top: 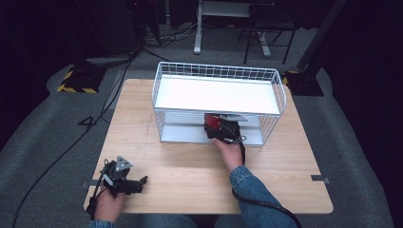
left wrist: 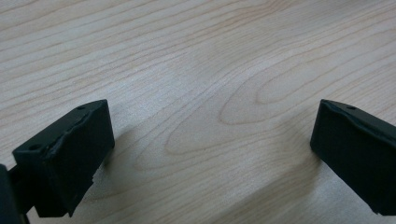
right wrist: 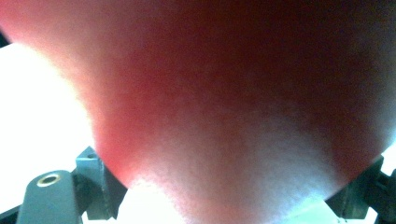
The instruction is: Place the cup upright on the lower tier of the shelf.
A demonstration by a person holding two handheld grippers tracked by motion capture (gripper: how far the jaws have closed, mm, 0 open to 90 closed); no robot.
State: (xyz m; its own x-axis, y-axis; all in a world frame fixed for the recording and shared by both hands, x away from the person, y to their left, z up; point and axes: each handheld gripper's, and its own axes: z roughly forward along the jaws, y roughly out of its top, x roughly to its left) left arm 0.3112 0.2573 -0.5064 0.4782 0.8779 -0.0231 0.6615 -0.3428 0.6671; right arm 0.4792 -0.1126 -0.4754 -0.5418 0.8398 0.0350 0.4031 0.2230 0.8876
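Resting near the worktop's (top: 190, 161) front-left corner, my left gripper (top: 140, 182) gapes wide; my right gripper (top: 216, 124) clamps something red (right wrist: 224, 93) inside the wire rack's (top: 164, 92) lower shelf; I'd ease it level.

The high view is lit from above: the wooden table (top: 190, 166) is evenly bright, the wire shelf's white top (top: 216, 94) glares, and the upper corners fall into darkness. The left gripper view is sharp, with soft shadows. In the right gripper view a red object (right wrist: 224, 93) is badly blurred against blown-out white at left.
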